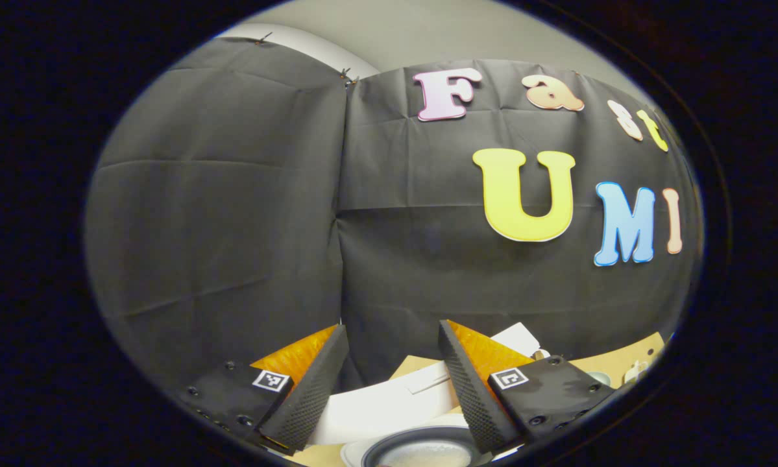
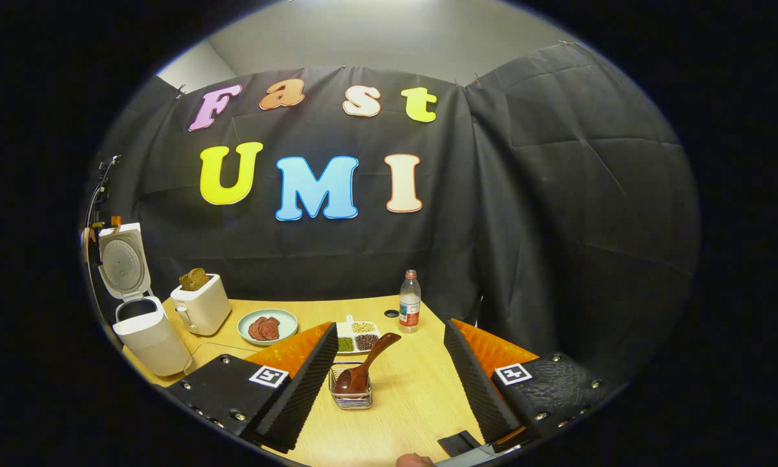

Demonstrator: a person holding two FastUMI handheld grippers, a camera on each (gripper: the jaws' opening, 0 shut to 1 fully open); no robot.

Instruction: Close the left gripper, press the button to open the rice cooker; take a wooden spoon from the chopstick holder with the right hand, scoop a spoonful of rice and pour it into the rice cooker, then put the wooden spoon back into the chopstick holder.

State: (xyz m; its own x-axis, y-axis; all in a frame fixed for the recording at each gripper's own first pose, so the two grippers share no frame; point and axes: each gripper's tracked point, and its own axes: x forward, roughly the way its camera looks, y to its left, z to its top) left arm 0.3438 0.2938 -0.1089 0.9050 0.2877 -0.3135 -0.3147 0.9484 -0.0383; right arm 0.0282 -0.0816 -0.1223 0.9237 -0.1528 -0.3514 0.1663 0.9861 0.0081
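In the right gripper view the right claw (image 2: 385, 363) is spread wide above the wooden desk (image 2: 421, 395) and grips nothing. Between its fingers, at about 6 o'clock, stands the wire chopstick holder (image 2: 351, 388) with the wooden spoon (image 2: 366, 366) resting in it, bowl down and handle leaning toward 1 o'clock. Neither finger touches the holder or the spoon.

The rice cooker (image 2: 147, 331) stands at 9 o'clock near the desk's far left edge, its lid (image 2: 124, 261) swung up and open. Just beside it, toward the centre, is a toaster (image 2: 200, 305) with bread in its slots. Further in lie a plate (image 2: 267, 325) carrying dark red pieces and a divided tray (image 2: 357, 336) of beans and grains. A bottle (image 2: 410, 301) stands upright at 12 o'clock from the holder, its loose cap (image 2: 392, 313) lying close by.

In the left gripper view the left claw (image 1: 392, 363) is also spread wide with nothing between its fingers, and it faces the booth's wall. Below it, at 6 o'clock, the open rice cooker (image 1: 421, 447) shows its inner pot, with its raised lid (image 1: 389, 405) behind.
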